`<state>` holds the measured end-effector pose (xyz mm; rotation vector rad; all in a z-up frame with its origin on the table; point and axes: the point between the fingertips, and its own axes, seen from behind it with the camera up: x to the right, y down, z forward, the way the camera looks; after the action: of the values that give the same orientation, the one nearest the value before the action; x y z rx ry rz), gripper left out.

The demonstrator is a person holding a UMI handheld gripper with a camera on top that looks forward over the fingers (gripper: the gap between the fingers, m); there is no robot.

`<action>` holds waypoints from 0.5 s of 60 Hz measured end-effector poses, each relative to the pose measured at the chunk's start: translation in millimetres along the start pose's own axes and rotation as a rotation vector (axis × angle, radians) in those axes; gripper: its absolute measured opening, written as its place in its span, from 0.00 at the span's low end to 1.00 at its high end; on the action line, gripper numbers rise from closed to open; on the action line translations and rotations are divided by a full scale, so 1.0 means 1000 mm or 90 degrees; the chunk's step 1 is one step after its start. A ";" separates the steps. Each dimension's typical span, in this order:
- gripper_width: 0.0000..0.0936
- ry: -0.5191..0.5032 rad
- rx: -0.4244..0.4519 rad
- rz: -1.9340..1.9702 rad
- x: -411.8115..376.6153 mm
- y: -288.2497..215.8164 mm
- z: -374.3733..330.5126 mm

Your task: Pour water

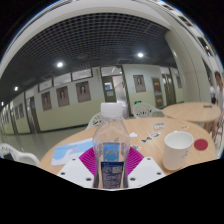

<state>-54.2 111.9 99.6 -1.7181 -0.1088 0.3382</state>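
**Entry: bottle in grip, cup waiting — pour not yet begun**

Gripper view. Item one: a clear plastic water bottle (111,150), white cap, blue-and-white label, stood upright between the two fingers of the gripper (111,166). The magenta pads (88,159) sat against both its flanks with no gap visible on either side, so the fingers were judged closed on the bottle. Whether its base rested on the table or was lifted off could not be told; the lower part was hidden.

Item two: a white paper cup (177,150), upright and open-mouthed, stood on the round wooden table (150,133) ahead of the fingers and off to the right, apart from the bottle. A small red disc (202,146) lay just beyond the cup. A blue-and-white sheet (70,152) lay on the table to the left of the bottle.

Item three: a corridor wall with framed notices, a door, and ceiling lights in the background.

Step in hand, by judgement: bottle secured, carry phase. The cap appeared still on, which would block any pour. Next move called for bringing the bottle's neck over the cup's mouth, then tilting gradually.
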 end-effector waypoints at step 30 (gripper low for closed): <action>0.33 -0.148 0.029 1.044 0.045 -0.079 -0.006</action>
<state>-0.7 132.0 170.2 -1.3453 1.1845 1.6852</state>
